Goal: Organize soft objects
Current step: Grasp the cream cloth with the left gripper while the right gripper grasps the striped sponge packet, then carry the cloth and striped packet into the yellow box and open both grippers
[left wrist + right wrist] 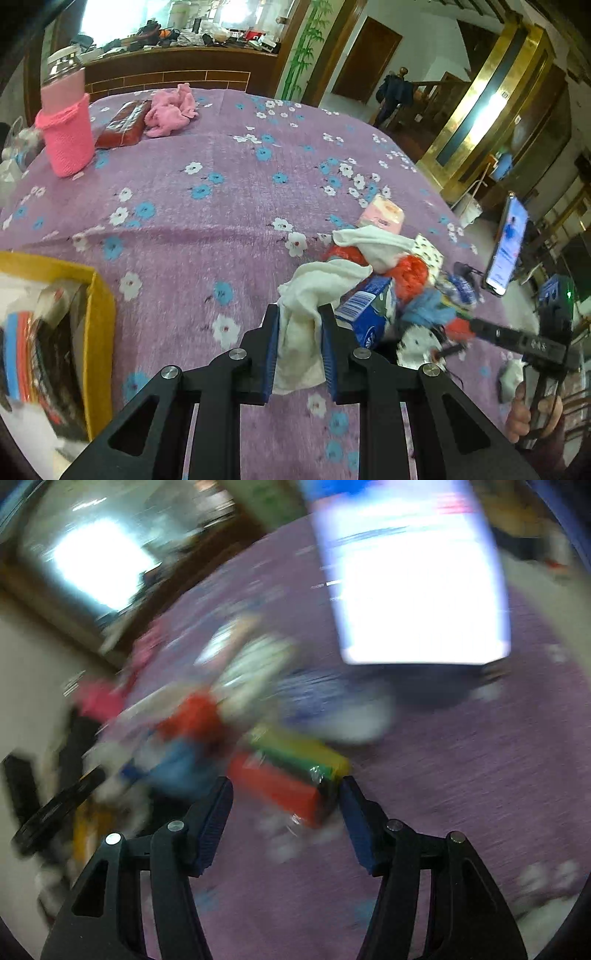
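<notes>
My left gripper (300, 314) is shut on a white cloth (314, 295) and holds it above the purple flowered tablecloth (207, 206). Right of it lies a pile of soft things (399, 280): white cloth, red and blue fluffy pieces, a blue packet, a pink tissue pack (380, 216). My right gripper (286, 794) is open, its fingers on either side of a red, green and yellow striped pack (291, 771); that view is badly blurred. The right gripper also shows in the left wrist view (458, 347).
A yellow box (98, 332) with things inside stands at the left. A pink sleeved bottle (66, 122), a dark red packet (123, 123) and a pink cloth (171, 110) sit at the far left. A lit phone (508, 243) stands upright at the right.
</notes>
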The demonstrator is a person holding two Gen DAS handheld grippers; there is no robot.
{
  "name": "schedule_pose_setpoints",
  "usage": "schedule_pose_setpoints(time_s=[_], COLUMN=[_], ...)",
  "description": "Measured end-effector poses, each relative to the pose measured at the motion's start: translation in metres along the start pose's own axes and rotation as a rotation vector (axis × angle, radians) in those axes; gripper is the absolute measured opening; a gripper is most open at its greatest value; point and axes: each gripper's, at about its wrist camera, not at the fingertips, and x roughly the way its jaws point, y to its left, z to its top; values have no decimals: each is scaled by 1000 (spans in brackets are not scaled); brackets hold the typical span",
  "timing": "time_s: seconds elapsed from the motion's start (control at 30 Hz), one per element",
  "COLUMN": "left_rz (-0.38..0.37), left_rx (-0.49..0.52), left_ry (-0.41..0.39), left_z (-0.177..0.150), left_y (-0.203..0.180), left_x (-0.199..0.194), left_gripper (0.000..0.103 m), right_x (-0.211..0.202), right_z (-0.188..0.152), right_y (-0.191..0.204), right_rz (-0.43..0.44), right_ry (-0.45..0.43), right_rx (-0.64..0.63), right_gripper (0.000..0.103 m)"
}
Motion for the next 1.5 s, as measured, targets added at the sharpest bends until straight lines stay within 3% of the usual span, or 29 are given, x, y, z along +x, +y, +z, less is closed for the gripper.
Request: schedule_pose_setpoints(time_s=[0.1, 0.17, 0.3, 0.33, 0.5, 0.67, 0.87, 0.93, 0.97, 1.0, 1.07, 1.5], left_rz=[-23, -23, 22, 27, 72, 97, 140, 164, 175, 168, 135, -16], left_rx=[-19, -35, -48, -50, -47, -40, 30, 69, 89, 96, 73, -58], left_ry=[11, 21, 79, 96, 138, 132, 121, 118, 109, 107, 97, -67], left_z=[-8, -12, -19, -19, -21, -21, -28, -31, -33, -34, -38, -77], left_y=[9, 14, 18, 17, 11, 3, -10, -16, -19, -20, -18, 11], left_x=[-17, -21, -10, -5, 19, 30, 38, 39, 37, 35, 27, -87], left_gripper=[20, 20, 20, 20, 38, 45, 55, 50, 33, 24, 20, 21], right_x=[-1, -10, -26, -25, -1, 31, 37, 36, 36, 34, 30, -50], right_z=[-18, -25, -22, -20, -13, -13, -20, -21, -22, -23, -24, -49], right_y=[27, 42, 55, 56, 59, 69, 75, 77, 77, 77, 76, 71], right_rz=[201, 256, 4, -21, -53, -132, -213, -225, -235, -232, -211, -136], right_ry=[94, 118, -8, -11, 29, 72, 63, 61, 57, 56, 64, -53], right_rx=[-87, -145, -245, -248, -237, -289, -352, -365, -364, -360, -344, -294], right_gripper=[58, 59, 63, 63, 63, 63, 59, 44, 38, 37, 35, 35])
